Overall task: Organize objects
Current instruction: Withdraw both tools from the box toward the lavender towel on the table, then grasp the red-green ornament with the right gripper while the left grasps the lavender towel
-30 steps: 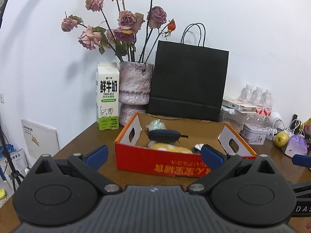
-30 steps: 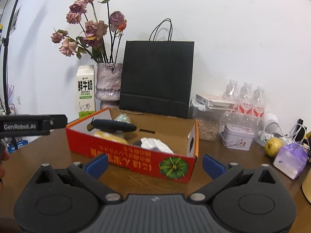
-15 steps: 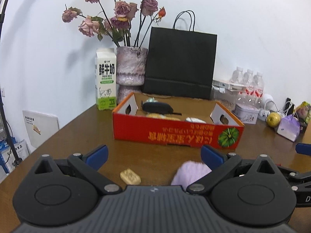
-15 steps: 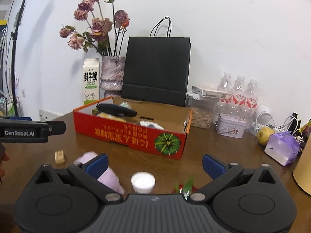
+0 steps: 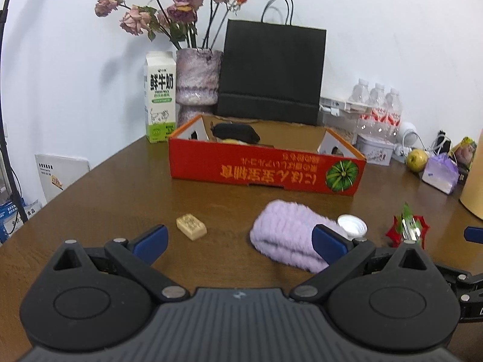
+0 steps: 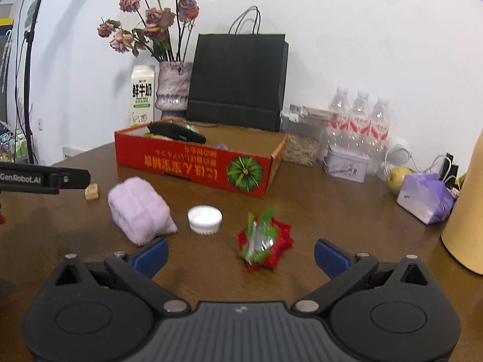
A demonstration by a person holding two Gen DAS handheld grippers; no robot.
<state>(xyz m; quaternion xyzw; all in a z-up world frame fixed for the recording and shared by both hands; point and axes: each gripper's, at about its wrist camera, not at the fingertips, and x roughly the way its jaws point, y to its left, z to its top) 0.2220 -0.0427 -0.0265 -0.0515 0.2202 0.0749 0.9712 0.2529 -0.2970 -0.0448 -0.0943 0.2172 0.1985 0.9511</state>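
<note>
An open red cardboard box [image 5: 265,169] [image 6: 196,166] stands mid-table with a black item [image 5: 235,131] and other things inside. In front of it lie a beige tile [image 5: 191,226] [image 6: 91,192], a folded purple fuzzy cloth [image 5: 289,238] [image 6: 140,211], a white bottle cap [image 5: 352,224] [image 6: 204,215] and a red-and-green foil ornament [image 5: 407,229] [image 6: 264,244]. My left gripper [image 5: 238,241] is open and empty, just short of the tile and cloth. My right gripper [image 6: 240,255] is open and empty, just short of the ornament.
At the back stand a milk carton [image 5: 160,96], a vase of dried roses [image 5: 197,81] and a black paper bag [image 5: 271,72]. At the right are water bottles [image 6: 359,120], a tin [image 6: 347,164], a pear [image 6: 398,178], a purple packet [image 6: 425,199] and a tan cylinder [image 6: 468,211].
Both grippers have pulled back from the box. The tile, cloth, cap and ornament on the near table have come into view. Both stay open.
</note>
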